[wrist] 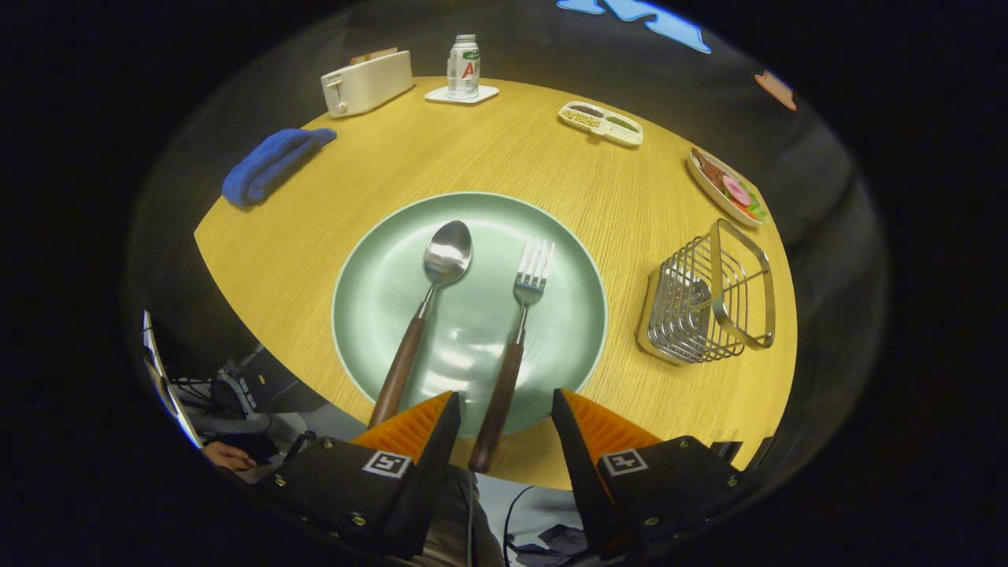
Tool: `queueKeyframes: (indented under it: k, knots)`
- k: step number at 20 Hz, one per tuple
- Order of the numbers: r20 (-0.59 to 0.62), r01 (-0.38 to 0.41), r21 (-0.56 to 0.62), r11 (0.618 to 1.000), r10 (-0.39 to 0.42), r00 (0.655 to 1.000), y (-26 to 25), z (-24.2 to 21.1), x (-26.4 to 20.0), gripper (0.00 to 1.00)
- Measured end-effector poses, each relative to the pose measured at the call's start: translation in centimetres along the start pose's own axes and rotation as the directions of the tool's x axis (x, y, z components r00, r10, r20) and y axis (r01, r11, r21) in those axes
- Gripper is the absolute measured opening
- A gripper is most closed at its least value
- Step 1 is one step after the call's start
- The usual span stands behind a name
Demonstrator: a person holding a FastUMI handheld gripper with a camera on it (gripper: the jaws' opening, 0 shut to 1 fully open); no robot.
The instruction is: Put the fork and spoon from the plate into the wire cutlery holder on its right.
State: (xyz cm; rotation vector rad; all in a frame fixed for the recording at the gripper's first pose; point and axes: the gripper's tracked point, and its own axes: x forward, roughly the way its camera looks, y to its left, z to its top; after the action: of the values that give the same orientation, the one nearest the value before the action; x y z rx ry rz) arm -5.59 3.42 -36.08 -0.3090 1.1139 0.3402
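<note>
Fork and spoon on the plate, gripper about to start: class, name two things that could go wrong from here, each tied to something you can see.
1. The open gripper has the fork handle between its fingers, but the spoon handle lies close beside it; a skewed close could nudge or catch the spoon.
2. Both handles overhang the plate rim near the table edge; a knock might tip one off.
3. The wire cutlery holder looks light; a badly aimed drop could shift it.

Claw (505, 409) open, fork (516, 339) handle between fingers, spoon (429, 315) beside on plate (370, 299)
</note>
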Motion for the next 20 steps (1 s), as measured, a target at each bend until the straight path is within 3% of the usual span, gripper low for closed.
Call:
queueKeyframes:
  k: [1,3,4,10,13,18,20]
  knots:
    - [-0.013,0.017,-0.031,0.999,-0.017,1.000,-0.4,0.0,-0.2,0.71]
    - [-0.027,0.028,-0.058,0.998,-0.029,0.999,-0.6,0.1,-0.4,0.54]
    - [-0.026,0.022,-0.053,0.998,-0.023,0.999,-0.4,0.2,-0.3,0.50]
    - [-0.045,0.018,-0.084,0.996,-0.022,0.999,-0.7,0.5,-0.2,0.51]
    - [-0.040,-0.027,-0.051,0.998,0.025,0.999,0.6,1.4,0.0,0.50]
    - [-0.176,-0.002,0.041,0.999,0.009,0.984,0.0,0.5,0.9,0.50]
    - [-0.232,-0.059,0.083,0.995,0.077,0.970,0.3,0.0,1.4,0.13]
